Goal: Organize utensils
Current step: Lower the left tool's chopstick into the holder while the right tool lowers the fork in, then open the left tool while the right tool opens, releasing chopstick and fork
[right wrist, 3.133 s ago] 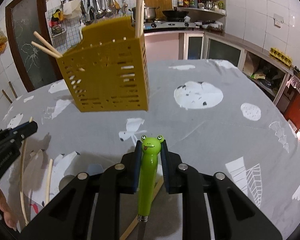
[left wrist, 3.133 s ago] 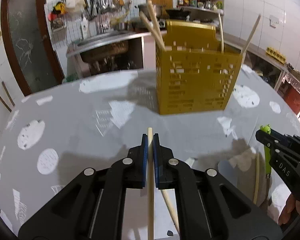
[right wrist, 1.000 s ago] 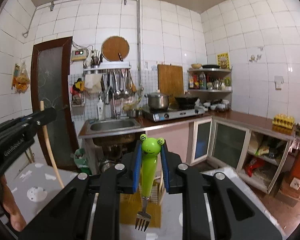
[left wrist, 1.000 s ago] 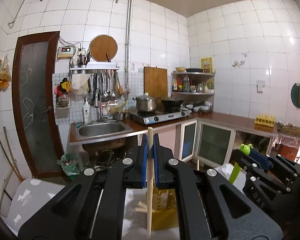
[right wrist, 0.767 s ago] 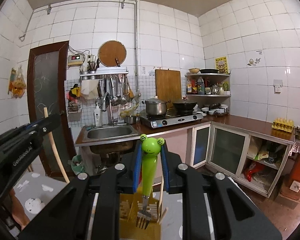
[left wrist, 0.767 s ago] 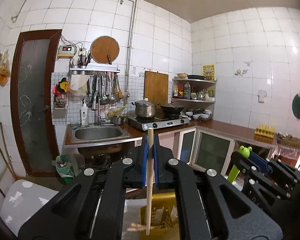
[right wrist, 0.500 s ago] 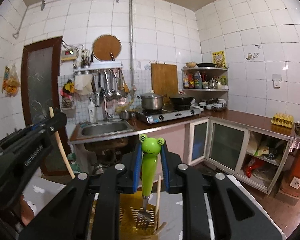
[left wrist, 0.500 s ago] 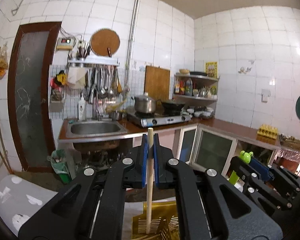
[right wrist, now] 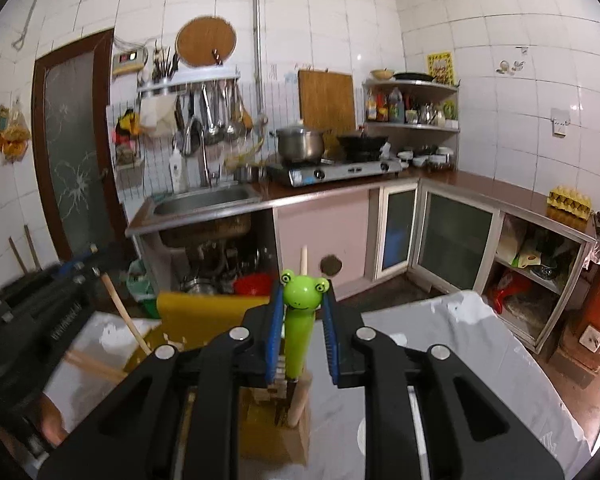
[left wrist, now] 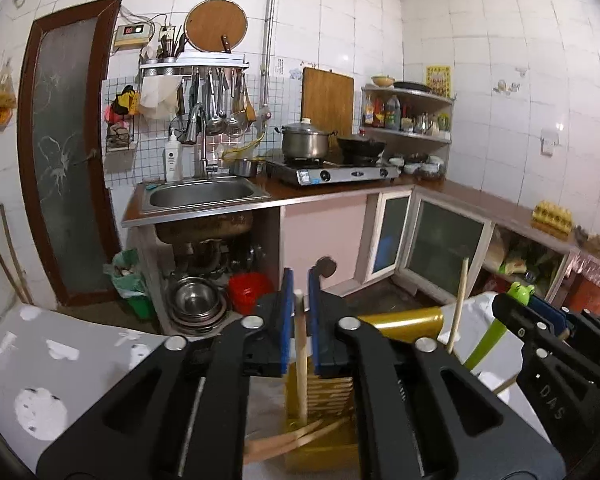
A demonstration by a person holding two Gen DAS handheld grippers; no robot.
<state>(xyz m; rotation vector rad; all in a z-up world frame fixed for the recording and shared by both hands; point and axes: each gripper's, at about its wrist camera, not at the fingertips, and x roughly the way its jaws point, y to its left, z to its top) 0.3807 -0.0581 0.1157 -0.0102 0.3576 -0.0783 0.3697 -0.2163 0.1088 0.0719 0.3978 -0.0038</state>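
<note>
The yellow slotted basket (left wrist: 400,318) stands on the grey table just below both grippers. My left gripper (left wrist: 300,280) hovers over it with its jaws opening. A wooden chopstick (left wrist: 300,360) stands upright between the blue pads with a thin gap on each side, and its lower end is inside the basket. My right gripper (right wrist: 302,294) is shut on the green frog-headed fork (right wrist: 299,332), whose tines reach down into the basket (right wrist: 204,312). In the left wrist view the right gripper (left wrist: 532,316) and the fork (left wrist: 484,344) are at the right.
More chopsticks (left wrist: 458,304) stand or lean in the basket, and some (left wrist: 292,440) poke out at its front. The table's grey patterned cloth (left wrist: 60,360) ends just past the basket. Beyond it are the floor, a sink (left wrist: 204,196) and a stove (left wrist: 332,172). A hand (right wrist: 52,428) shows low at the left.
Both grippers have sunk toward the basket, so the chopstick's and the fork's lower ends now sit inside it. The left pads have parted slightly from the chopstick.
</note>
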